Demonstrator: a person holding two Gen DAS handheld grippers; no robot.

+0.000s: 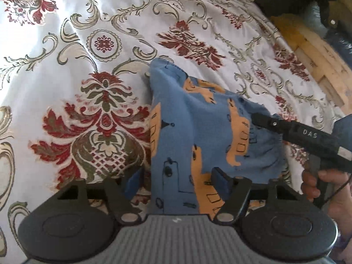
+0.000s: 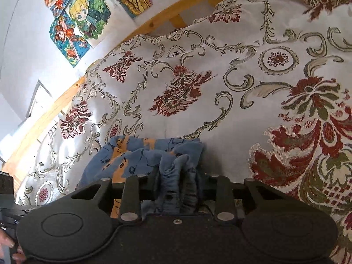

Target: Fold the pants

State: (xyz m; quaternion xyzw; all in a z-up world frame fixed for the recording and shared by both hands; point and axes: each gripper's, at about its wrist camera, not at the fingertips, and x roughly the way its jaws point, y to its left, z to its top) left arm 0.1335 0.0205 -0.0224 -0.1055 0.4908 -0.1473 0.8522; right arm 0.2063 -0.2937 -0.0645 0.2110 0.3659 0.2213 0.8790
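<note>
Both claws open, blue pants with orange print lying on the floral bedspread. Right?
Not quite. The right claw is shut on the pants, bunching the waistband, per the right wrist view. The left claw is open, and the pants do lie on the floral bedspread.

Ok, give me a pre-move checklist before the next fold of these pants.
1. Right hand-held gripper clamped on pants: ok, bunched waistband sits between its fingers.
2. Left hand-held gripper gripping: not ok, jaws open around the fabric.
3. Pants flat: not ok, lifted and rumpled.
4. Bedspread around the pants free of other items: ok.
5. Leg ends aligned: cannot tell.
</note>
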